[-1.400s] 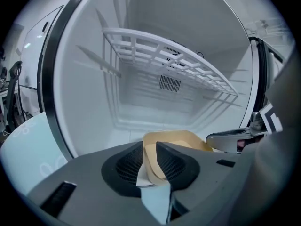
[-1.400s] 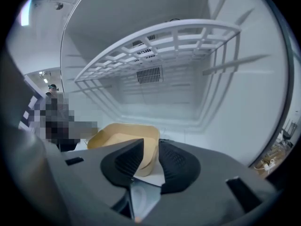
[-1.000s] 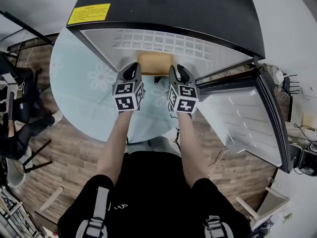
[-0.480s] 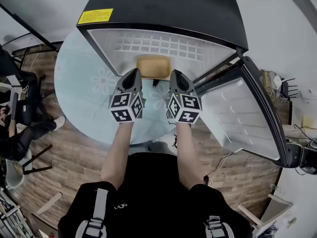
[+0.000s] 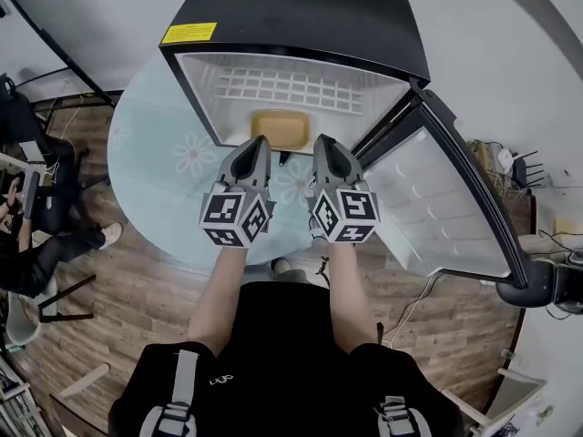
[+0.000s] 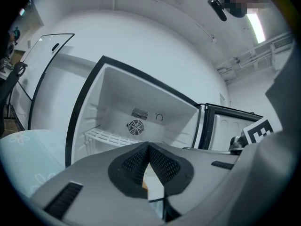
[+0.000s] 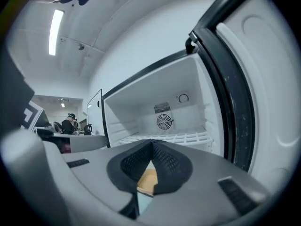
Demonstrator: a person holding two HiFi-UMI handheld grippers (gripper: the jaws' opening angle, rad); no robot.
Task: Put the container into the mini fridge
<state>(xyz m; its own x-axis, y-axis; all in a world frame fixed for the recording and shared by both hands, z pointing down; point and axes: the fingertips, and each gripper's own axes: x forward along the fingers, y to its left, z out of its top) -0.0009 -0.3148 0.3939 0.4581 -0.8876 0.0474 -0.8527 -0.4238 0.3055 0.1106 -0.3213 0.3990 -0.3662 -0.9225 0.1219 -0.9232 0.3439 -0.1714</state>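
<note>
2 grey grippers, our left gripper (image 5: 259,144) and right gripper (image 5: 325,144), have jaws pressed together, empty. We see the shallow tan rectangular container (image 5: 278,127) just beyond them, inside the open black mini fridge (image 5: 301,21).

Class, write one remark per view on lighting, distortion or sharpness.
Head view: sharp, evenly lit, but the fisheye bows the mini fridge and its door. Left gripper view: dark round vignette, a ceiling lamp glares top right. Right gripper view: same vignette, a light strip glares top left.
</note>
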